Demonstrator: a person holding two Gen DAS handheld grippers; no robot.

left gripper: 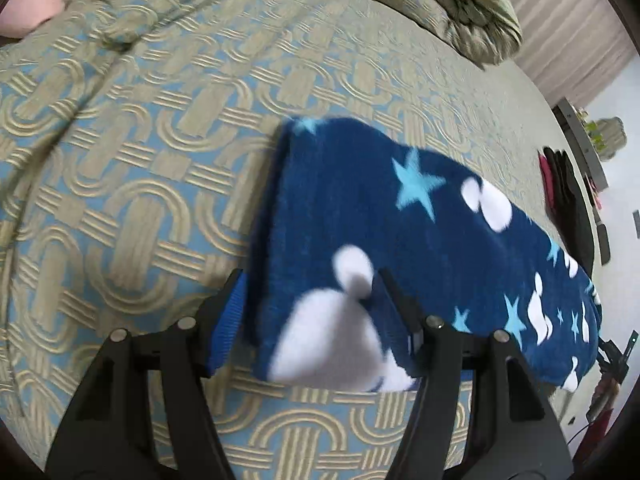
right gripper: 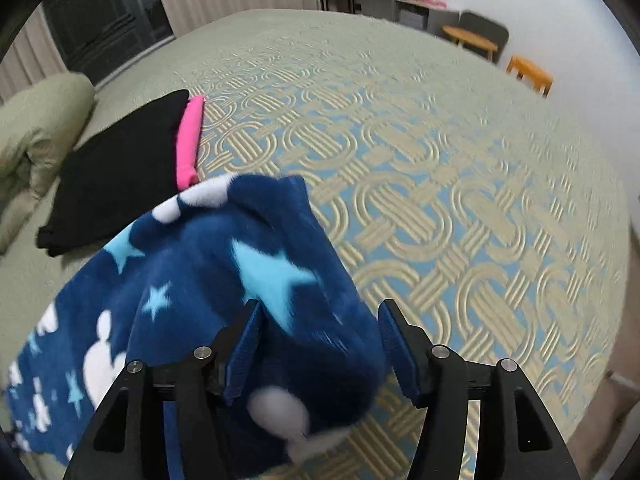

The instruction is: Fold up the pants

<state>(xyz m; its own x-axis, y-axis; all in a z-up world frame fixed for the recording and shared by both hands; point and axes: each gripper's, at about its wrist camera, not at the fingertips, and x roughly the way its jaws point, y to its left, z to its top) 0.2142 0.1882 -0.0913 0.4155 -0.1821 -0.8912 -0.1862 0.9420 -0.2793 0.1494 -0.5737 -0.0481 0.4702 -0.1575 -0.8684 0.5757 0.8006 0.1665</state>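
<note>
Jaws of both grippers spread — plush star-printed pants [left gripper: 400, 220] loose between, on woven bedspread [left gripper: 140, 160]

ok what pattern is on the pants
Navy fleece pants with light blue stars and white shapes; clearest in the left wrist view.

Navy pants [left gripper: 400, 240] carry light-blue stars and white shapes; the bedspread [left gripper: 140, 160] shows beige interlocking rings on pale blue.
</note>
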